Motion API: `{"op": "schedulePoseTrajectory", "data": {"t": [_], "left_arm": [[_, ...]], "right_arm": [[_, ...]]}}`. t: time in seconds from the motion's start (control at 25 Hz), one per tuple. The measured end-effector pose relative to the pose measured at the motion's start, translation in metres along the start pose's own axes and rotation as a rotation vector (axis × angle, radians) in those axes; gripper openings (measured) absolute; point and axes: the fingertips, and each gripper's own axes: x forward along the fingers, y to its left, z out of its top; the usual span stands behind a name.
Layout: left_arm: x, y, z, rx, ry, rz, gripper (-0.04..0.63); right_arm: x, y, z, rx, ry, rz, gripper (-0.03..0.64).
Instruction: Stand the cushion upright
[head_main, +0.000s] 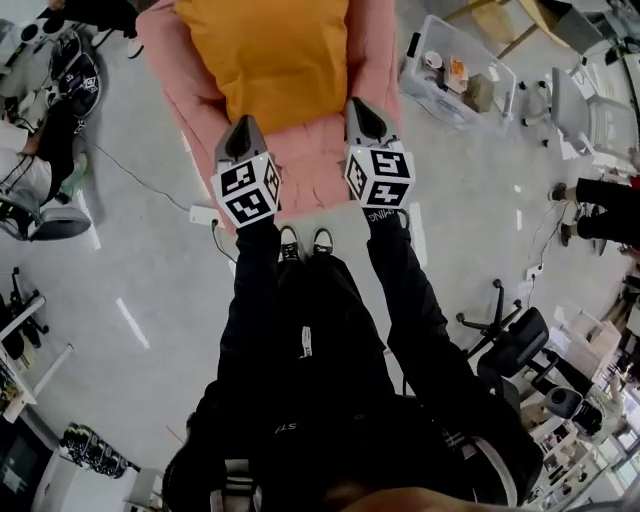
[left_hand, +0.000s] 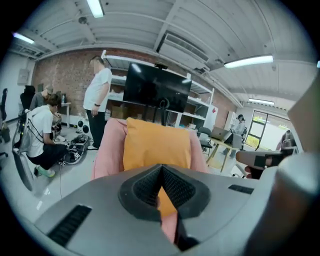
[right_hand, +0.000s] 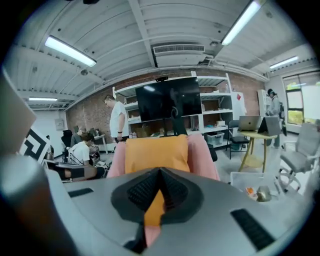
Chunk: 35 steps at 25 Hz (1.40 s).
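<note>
The cushion (head_main: 265, 60), orange, sits on the pink armchair (head_main: 300, 170) in front of me; in both gripper views it stands upright against the chair's back (left_hand: 156, 142) (right_hand: 156, 152), with pink showing on either side of it and on the seat below.

From the head view I see my left gripper (head_main: 243, 125) and right gripper (head_main: 362, 108) held side by side over the front of the seat, their noses pointing at the cushion's lower edge, one near each bottom corner; I cannot tell from that angle whether either nose touches the fabric.

In the left gripper view the jaws meet at their tips, leaving only a thin wedge nearer the camera through which orange and pink show; they grip nothing. The right gripper's jaws stand the same way, drawn together and empty.

Behind the armchair a dark screen (right_hand: 167, 102) hangs before shelving and a brick wall; a person in a white shirt (left_hand: 97, 100) stands to its left, and another crouches (left_hand: 40, 135) on the floor; a clear plastic bin (head_main: 455, 75) sits on the floor to the chair's right.
</note>
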Motion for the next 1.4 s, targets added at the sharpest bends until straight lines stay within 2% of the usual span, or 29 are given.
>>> {"op": "schedulePoseTrajectory", "data": {"t": [0.2, 0.36, 0.48, 0.72, 1.08, 1.4], "left_arm": [[-0.090, -0.058, 0.069, -0.004, -0.050, -0.073, 0.002], [-0.155, -0.089, 0.123, 0.000, -0.109, -0.127, 0.002], [-0.193, -0.101, 0.156, 0.009, -0.156, -0.156, 0.002], [-0.249, -0.124, 0.194, 0.046, -0.230, -0.200, 0.002], [-0.296, -0.164, 0.247, 0.142, -0.331, -0.246, 0.002], [-0.309, -0.167, 0.281, 0.182, -0.393, -0.245, 0.002]], "right_arm": [[-0.090, 0.057, 0.068, 0.027, -0.034, 0.072, 0.014], [-0.153, 0.086, 0.115, 0.018, -0.079, 0.095, 0.014], [-0.189, 0.093, 0.143, 0.015, -0.114, 0.091, 0.014], [-0.242, 0.095, 0.192, 0.010, -0.210, 0.081, 0.014], [-0.285, 0.113, 0.256, -0.041, -0.327, 0.101, 0.014], [-0.287, 0.127, 0.291, -0.090, -0.389, 0.096, 0.014]]}}
